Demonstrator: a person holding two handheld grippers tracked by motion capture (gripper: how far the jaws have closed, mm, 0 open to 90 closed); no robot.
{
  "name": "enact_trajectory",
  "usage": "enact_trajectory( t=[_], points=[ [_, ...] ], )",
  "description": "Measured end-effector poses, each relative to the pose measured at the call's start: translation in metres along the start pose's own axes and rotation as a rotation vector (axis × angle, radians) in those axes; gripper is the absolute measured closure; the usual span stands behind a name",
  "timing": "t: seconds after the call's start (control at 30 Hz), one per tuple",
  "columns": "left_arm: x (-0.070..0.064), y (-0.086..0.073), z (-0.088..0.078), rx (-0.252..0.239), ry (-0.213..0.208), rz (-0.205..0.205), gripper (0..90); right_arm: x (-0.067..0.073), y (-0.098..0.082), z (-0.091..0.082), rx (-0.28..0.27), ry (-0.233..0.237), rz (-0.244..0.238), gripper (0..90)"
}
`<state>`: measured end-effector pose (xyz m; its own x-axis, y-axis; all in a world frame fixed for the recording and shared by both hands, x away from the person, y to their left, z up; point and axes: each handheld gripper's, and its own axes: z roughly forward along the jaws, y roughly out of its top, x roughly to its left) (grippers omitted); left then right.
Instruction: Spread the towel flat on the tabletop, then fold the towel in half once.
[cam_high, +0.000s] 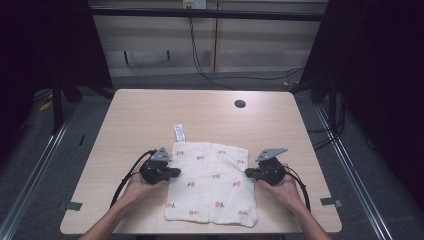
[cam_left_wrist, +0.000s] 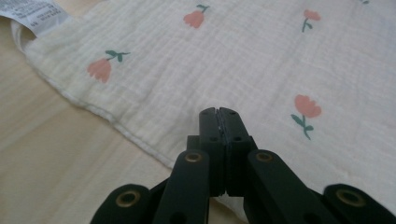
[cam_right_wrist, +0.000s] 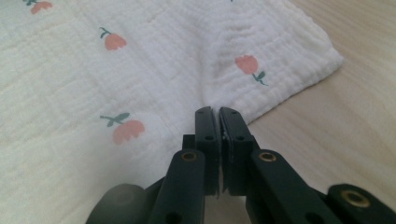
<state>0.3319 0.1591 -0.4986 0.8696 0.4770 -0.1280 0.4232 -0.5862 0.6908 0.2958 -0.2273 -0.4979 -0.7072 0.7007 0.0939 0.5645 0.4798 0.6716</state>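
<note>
The left gripper (cam_high: 176, 173) sits at the left edge of the cloth (cam_high: 212, 182), its jaws pressed together with no gap showing between them. In the left gripper view the hem (cam_left_wrist: 116, 123) runs just to the left of the jaws and passes beneath them, so they point in over the fabric; whether a fold of it is pinched between them I cannot tell, since the tips rest flat against the weave. The care label (cam_left_wrist: 35, 14) lies well ahead and to the left of these jaws, at the far corner.

The cloth itself lies spread flat on the bench (cam_high: 150, 115), between the two grippers (cream muslin printed with small pink tulips), a layout that suits taking it by both side edges at once.

The right gripper (cam_high: 248, 172) mirrors the left at the opposite edge. Its jaws are likewise clenched, their tips (cam_right_wrist: 217, 114) right at the border, with a crease (cam_right_wrist: 212, 60) rising ahead of them that suggests the fabric is caught or nudged there. Bare bench lies to their right.
</note>
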Motion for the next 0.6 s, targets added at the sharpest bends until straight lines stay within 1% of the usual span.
enact_trajectory(
  t=[0.03,0.07,0.1,0.13,0.17,0.2,0.23,0.3,0.37,0.43,0.47,0.5,0.53,0.6],
  points=[
    [-0.001,-0.001,-0.001,0.004,-0.009,0.004,89.5,0.000,-0.002,-0.002,0.004,0.000,-0.002,86.1],
    [-0.001,-0.002,-0.001,0.002,-0.025,-0.006,89.4,0.000,-0.003,-0.003,-0.001,0.013,-0.002,84.5],
    [-0.002,-0.003,-0.001,-0.007,-0.038,-0.018,89.0,0.001,-0.004,-0.004,0.001,0.011,0.002,79.2],
    [-0.001,-0.004,-0.002,-0.006,-0.052,-0.021,87.6,0.001,-0.004,-0.004,-0.008,0.014,0.002,76.1],
    [0.001,-0.004,-0.003,-0.004,-0.066,-0.032,86.2,0.001,-0.002,-0.004,-0.013,0.004,0.002,73.0],
    [0.003,-0.004,-0.002,-0.012,-0.081,-0.048,84.8,0.000,0.000,-0.005,-0.025,0.004,0.008,69.8],
    [0.005,-0.005,-0.002,-0.016,-0.087,-0.058,83.4,-0.001,0.002,-0.005,-0.037,0.003,0.016,67.2],
    [0.007,-0.005,-0.003,-0.022,-0.094,-0.065,79.6,-0.007,0.008,-0.005,-0.049,-0.007,0.027,65.5],
    [0.008,-0.006,-0.003,-0.019,-0.107,-0.071,78.0,-0.015,0.013,-0.004,-0.063,-0.026,0.039,65.7],
    [0.009,-0.006,-0.004,-0.018,-0.114,-0.077,75.4,-0.024,0.019,-0.001,-0.060,-0.033,0.055,66.0],
    [0.009,-0.005,-0.004,-0.013,-0.115,-0.080,72.9,-0.028,0.021,0.000,-0.057,-0.042,0.064,66.0],
    [0.009,-0.005,-0.005,-0.021,-0.098,-0.084,70.1,-0.032,0.024,0.002,-0.059,-0.047,0.065,65.9],
    [0.009,-0.004,-0.008,-0.019,-0.088,-0.084,66.7,-0.035,0.026,0.003,-0.059,-0.067,0.071,65.7],
    [0.012,-0.003,-0.012,-0.045,-0.054,-0.107,66.7,-0.043,0.030,0.007,-0.055,-0.086,0.079,64.3]
  ],
)
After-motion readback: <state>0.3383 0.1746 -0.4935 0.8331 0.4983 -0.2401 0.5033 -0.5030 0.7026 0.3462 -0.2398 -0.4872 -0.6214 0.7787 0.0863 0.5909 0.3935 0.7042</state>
